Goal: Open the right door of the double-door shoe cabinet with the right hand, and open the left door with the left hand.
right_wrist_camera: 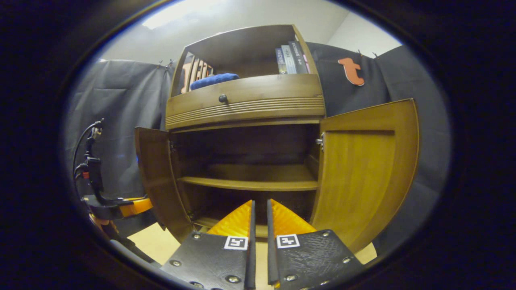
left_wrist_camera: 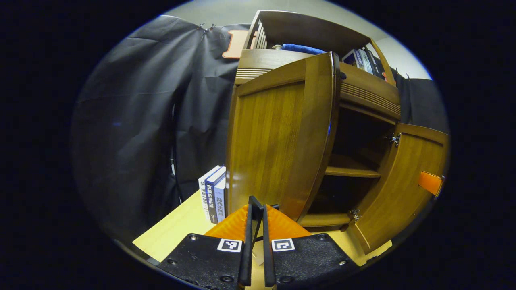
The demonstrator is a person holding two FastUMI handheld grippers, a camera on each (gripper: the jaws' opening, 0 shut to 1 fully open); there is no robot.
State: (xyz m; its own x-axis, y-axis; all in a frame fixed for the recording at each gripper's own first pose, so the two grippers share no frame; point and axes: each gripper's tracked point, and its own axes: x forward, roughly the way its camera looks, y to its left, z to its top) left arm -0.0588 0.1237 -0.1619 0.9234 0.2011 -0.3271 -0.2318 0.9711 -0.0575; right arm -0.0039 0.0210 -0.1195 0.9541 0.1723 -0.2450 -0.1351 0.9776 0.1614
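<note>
The wooden shoe cabinet (right_wrist_camera: 246, 104) stands with both doors swung wide. In the right gripper view its left door (right_wrist_camera: 155, 177) and right door (right_wrist_camera: 367, 169) flank the dark inside and a bare shelf (right_wrist_camera: 250, 183). My right gripper (right_wrist_camera: 259, 205) is shut on nothing, centred in front of the opening and apart from the wood. In the left gripper view I face the outer side of the left door (left_wrist_camera: 278, 137), with the right door (left_wrist_camera: 407, 189) beyond it. My left gripper (left_wrist_camera: 256, 203) is shut and empty, its tips close to that door's lower edge.
Several books (left_wrist_camera: 213, 197) stand on the yellow table (left_wrist_camera: 177, 229) left of the cabinet. A blue cloth (right_wrist_camera: 213, 79) and more books (right_wrist_camera: 290, 54) sit on the top shelf above a drawer knob (right_wrist_camera: 223, 98). Black cloth hangs behind.
</note>
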